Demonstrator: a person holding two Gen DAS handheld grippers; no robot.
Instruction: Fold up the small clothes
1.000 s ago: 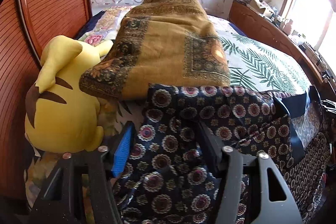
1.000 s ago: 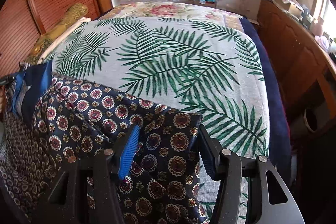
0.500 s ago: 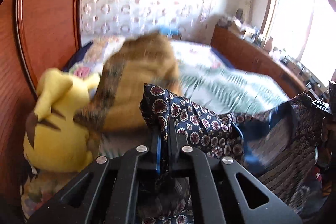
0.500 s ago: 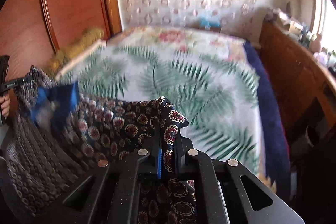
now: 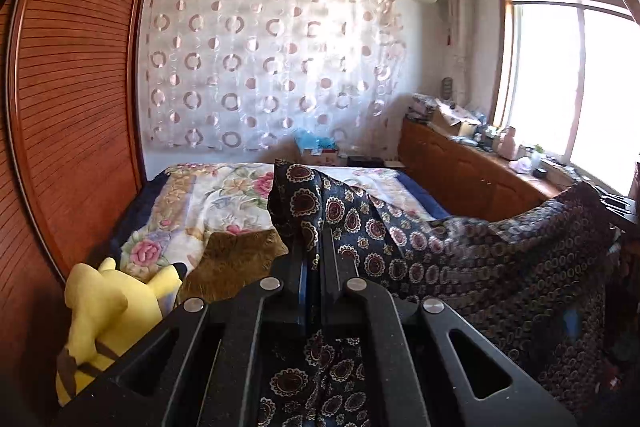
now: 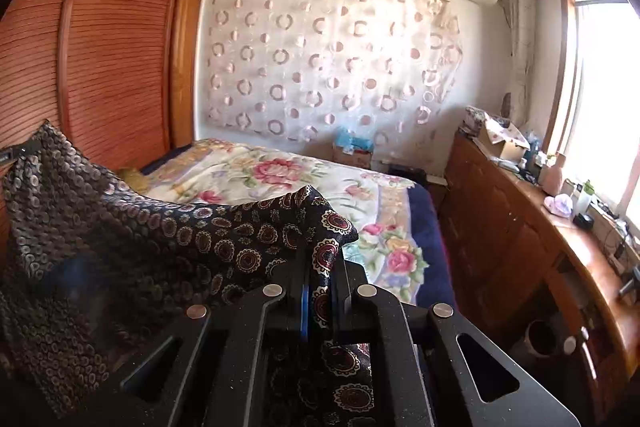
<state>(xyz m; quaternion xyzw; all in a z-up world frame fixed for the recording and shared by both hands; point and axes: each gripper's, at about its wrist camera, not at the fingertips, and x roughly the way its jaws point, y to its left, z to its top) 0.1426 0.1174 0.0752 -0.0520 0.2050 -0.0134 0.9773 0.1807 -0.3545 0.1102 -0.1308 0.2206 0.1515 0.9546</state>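
Your left tongs and right tongs each clench a top corner of the medallion-print garment, which hangs stretched between them, long axis left to right, above the near end of the bed.

The left claw is built of matte black plastic with a faintly grainy, dust-specked surface. Two broad angular arms run forward from the near edge and narrow to flat fingers, and the inner face of the left finger carries a bright blue pad. Four round silver screw heads sit across the linkage, and a rounded triangular cut-out opens in each outer arm. The right claw has the same make: speckled black frame, four silver screws, triangular openings in the outer arms, and a blue pad strip lining its left finger.
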